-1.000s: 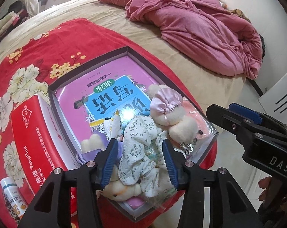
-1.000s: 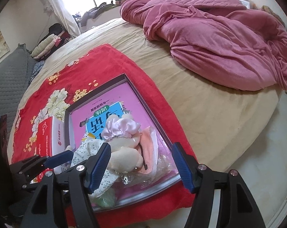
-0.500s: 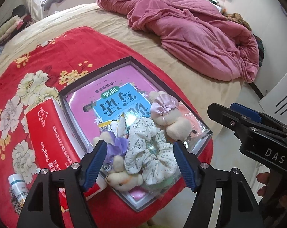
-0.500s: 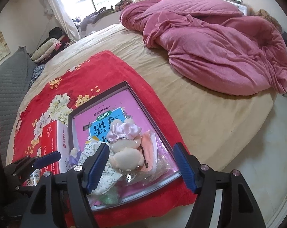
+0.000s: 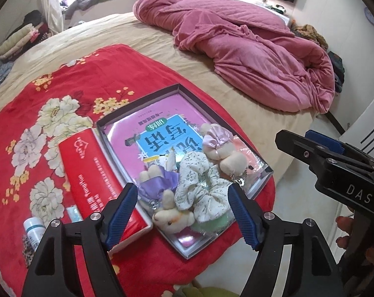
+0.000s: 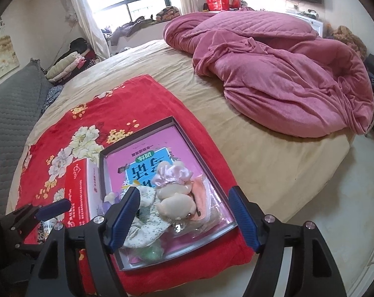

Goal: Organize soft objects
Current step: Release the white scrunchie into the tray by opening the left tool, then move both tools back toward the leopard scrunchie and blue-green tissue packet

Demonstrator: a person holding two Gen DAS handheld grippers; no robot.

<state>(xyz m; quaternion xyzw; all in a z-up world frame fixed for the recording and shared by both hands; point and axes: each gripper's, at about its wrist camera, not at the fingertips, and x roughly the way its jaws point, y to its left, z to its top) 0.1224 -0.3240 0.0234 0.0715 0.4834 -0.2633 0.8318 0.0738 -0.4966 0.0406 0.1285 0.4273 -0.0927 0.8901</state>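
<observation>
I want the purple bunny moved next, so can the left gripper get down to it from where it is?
Probably yes: the left gripper is open, empty and above the tray, and the purple bunny lies uncovered beside the floral scrunchie.

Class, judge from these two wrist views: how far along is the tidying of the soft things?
Done: floral scrunchie, purple-bow plush and pink-bonnet plush lie in the tray. In hand: nothing; the left gripper, fingers opening, and right gripper hover empty above. Left: apparently little.
</observation>
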